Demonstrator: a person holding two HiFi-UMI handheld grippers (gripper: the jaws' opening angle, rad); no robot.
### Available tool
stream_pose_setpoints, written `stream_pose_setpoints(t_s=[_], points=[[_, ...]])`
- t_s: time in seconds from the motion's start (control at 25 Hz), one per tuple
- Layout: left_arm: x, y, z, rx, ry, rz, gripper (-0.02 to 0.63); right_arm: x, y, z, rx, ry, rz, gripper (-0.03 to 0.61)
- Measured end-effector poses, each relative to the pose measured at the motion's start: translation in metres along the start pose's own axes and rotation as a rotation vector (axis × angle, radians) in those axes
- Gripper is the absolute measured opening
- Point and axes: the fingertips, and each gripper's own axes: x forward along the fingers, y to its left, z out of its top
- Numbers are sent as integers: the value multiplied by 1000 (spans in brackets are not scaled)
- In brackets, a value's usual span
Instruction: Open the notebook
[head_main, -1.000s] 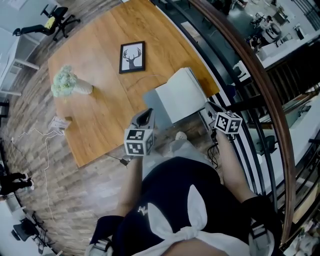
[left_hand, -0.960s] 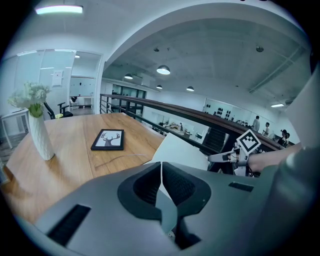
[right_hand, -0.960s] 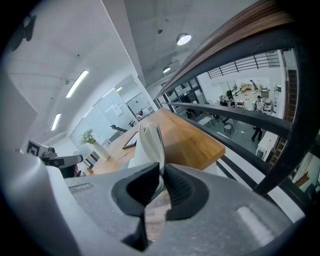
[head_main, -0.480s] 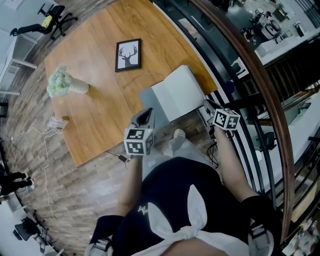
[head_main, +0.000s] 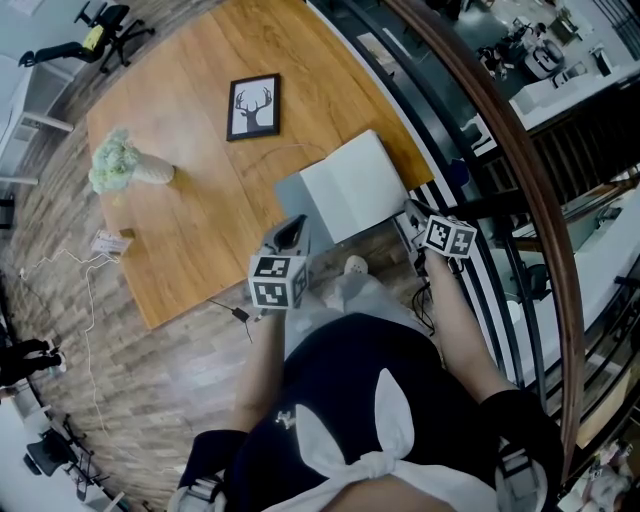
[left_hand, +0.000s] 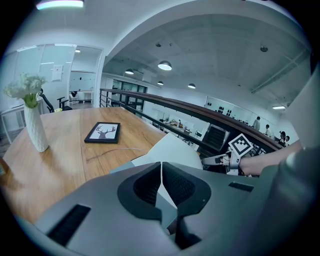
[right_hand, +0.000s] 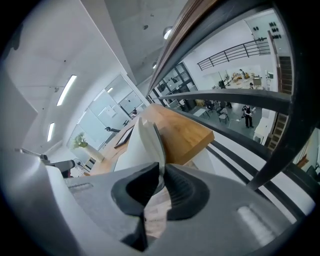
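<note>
Notebook: The notebook (head_main: 352, 185) is lying at the near right corner of the table (head_main: 180, 240), at your 12 o'clock in the head view. Its white leaf is tilting up off a grey layer beneath.
Long axis: It is running, as far as I can judge, from 8 o'clock to 2 o'clock.
Right gripper: You are pinching the right gripper (head_main: 408, 215) onto the notebook's thin white edge at its 4 o'clock corner. In the right gripper view the sheet is passing between pads that are pressing on it.
Left gripper: The left gripper (head_main: 292, 232) is hanging at the notebook's 7 o'clock, just beside the grey corner, with its jaws meeting on nothing.
Key relation: Your right hand is the nearer 1, being already on the leaf. The leaf is stretching away toward 10 o'clock, so the turn is probably sweeping that way.
Surroundings: A framed deer picture (head_main: 254, 107) is sitting at 11 o'clock and a vase of flowers (head_main: 128, 170) at 9 o'clock, both well apart.
</note>
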Motion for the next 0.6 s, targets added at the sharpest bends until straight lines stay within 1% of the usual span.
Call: stream_pose_setpoints(t_s=[0.32,0.6], points=[[3,-1,2,-3,3,11,25,7,-10,-6,67,17,7,44],[6,-2,4,6,13,8,25,10,-16,-7,83,22,1,58]])
